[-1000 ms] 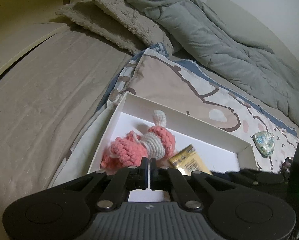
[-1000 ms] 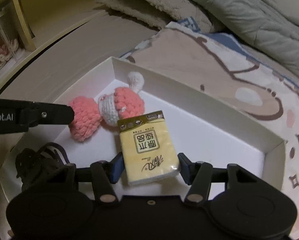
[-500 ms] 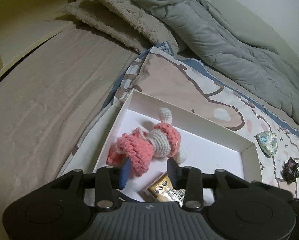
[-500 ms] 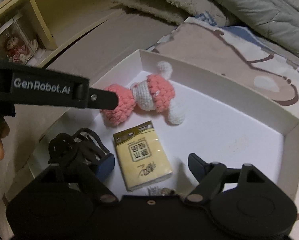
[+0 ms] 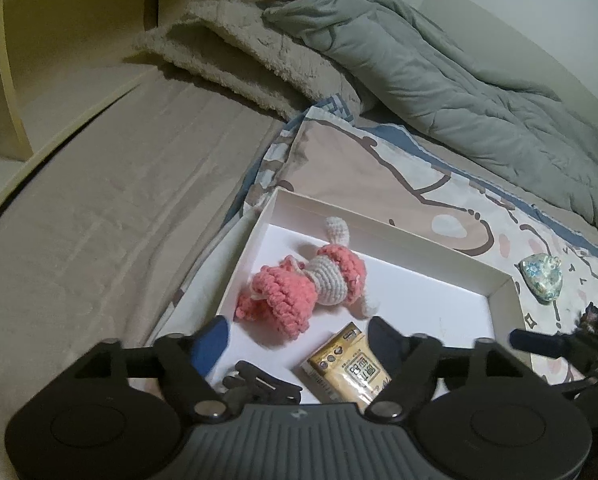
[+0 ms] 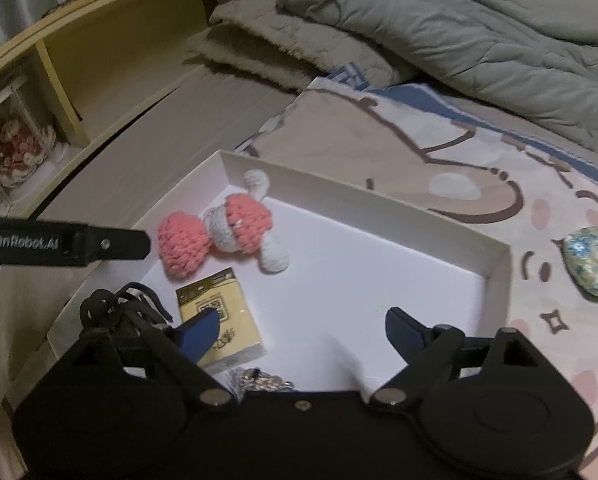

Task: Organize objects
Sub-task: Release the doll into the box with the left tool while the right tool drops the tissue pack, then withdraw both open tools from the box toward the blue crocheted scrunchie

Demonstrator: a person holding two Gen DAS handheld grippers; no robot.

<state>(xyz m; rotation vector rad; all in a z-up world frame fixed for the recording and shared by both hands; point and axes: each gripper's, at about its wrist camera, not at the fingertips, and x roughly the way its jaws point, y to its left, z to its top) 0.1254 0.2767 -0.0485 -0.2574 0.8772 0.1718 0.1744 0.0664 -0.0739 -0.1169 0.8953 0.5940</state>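
Left hand-held gripper (image 5: 299, 334) jaws opening, spread wide, nothing pinched; it hovers over the near left part of the white box (image 5: 395, 242). Right hand-held gripper (image 6: 303, 326) jaws also opening, spread, gripping nothing; its left blue fingertip (image 6: 201, 330) overlaps the yellow tissue pack (image 6: 219, 320) in the view, contact unclear. Tissue pack lies flat on the box floor, near side. Pink and white crochet doll (image 5: 311, 286) lies in the box's far left corner, just beyond the tissue pack. Black cord bundle (image 6: 115, 308) in the near left of the box, beside the pack. Small metal chain (image 6: 259, 382) at the near edge. Box sits on a cartoon-print blanket (image 6: 419, 152) on the bed. Floral pouch (image 6: 591, 260) on the blanket right of the box, outside it. Grey duvet (image 5: 439, 80) and fuzzy pillows (image 5: 251, 64) behind.
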